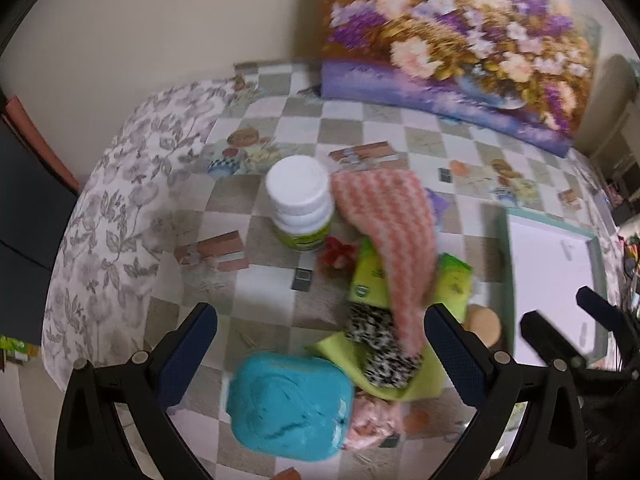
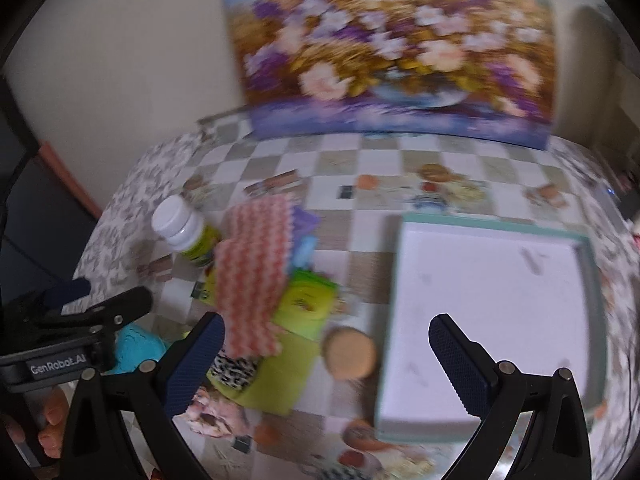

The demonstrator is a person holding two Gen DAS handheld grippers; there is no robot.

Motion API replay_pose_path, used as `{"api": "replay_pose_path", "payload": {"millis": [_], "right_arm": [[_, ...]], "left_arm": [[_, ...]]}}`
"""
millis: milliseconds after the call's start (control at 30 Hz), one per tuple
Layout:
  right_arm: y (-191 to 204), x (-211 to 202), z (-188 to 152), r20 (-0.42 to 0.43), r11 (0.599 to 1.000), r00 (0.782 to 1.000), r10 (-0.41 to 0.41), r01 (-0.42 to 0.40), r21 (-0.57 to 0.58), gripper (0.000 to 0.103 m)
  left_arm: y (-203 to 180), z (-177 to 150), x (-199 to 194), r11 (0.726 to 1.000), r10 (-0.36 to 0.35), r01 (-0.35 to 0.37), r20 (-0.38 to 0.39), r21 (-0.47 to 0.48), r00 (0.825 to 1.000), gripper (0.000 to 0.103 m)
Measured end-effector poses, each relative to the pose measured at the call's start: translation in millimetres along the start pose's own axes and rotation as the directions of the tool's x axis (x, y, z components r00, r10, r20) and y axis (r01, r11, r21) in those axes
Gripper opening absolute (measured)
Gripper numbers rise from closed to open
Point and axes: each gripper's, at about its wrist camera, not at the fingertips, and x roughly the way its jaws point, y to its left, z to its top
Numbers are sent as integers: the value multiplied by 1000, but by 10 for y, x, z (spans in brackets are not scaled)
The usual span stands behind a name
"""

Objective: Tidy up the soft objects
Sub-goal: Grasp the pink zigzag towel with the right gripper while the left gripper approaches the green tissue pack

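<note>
A pile of soft things lies on the checkered tablecloth: a pink-and-white zigzag cloth, a turquoise cloth bundle, a black-and-white speckled cloth on a green cloth, and a pink crumpled cloth. My left gripper is open above the turquoise bundle. My right gripper is open above a round tan puff, between the pile and the tray. Both are empty.
A white tray with a teal rim sits right of the pile. A white-capped bottle stands left of it, green packets lie under the cloths. A flower painting leans on the wall.
</note>
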Motion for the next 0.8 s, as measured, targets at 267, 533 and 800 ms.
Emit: {"api": "replay_pose_path", "payload": {"millis": [267, 533, 800], "right_arm": [[406, 548, 23, -69, 994, 997, 28, -36, -108, 103], [630, 918, 26, -124, 984, 991, 50, -71, -166, 83], [656, 998, 29, -126, 979, 988, 94, -114, -167, 40]], "left_arm": [[317, 72, 392, 999, -10, 8, -67, -42, 998, 103], [336, 140, 628, 1000, -22, 21, -66, -14, 998, 103], [261, 204, 707, 999, -22, 23, -44, 28, 999, 103]]}}
